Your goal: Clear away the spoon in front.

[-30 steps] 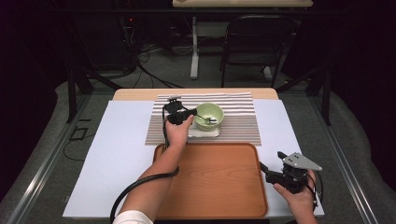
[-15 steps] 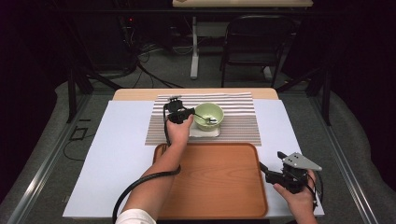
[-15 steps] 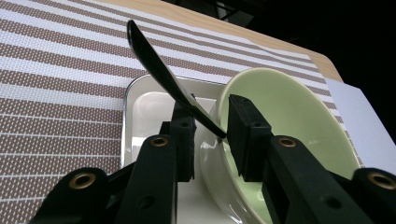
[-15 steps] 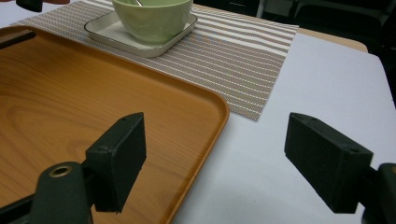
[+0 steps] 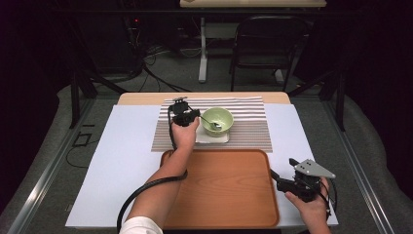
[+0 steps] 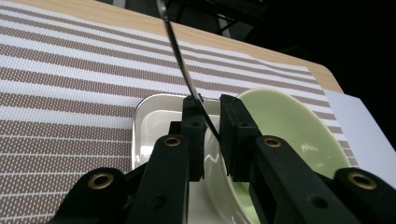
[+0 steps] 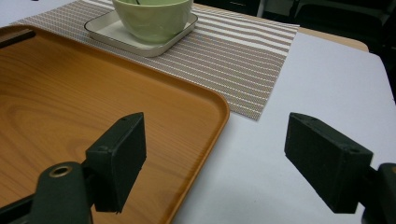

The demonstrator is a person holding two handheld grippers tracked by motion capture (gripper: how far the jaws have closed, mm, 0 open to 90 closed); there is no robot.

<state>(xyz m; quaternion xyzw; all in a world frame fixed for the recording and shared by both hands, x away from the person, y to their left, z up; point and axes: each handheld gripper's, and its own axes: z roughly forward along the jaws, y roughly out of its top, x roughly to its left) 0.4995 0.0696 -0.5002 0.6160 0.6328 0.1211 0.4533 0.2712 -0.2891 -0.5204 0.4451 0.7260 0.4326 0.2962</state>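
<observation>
Thin polished metal, the spoon (image 6: 184, 70) handle runs up between the matte black jaws of the left gripper (image 6: 208, 123), which have just been closing and now pinch it. Its bowl end rests inside the glossy pale green bowl (image 6: 289, 126) just right of the jaws. Under that sits a square white dish (image 6: 156, 119) on a woven, brown-striped placemat (image 6: 70, 70). The right gripper (image 7: 224, 158) hovers with jaws wide apart, holding nothing, over white table covering (image 7: 299, 74) beside the rounded corner of a wood-grain tray (image 7: 93, 112).
</observation>
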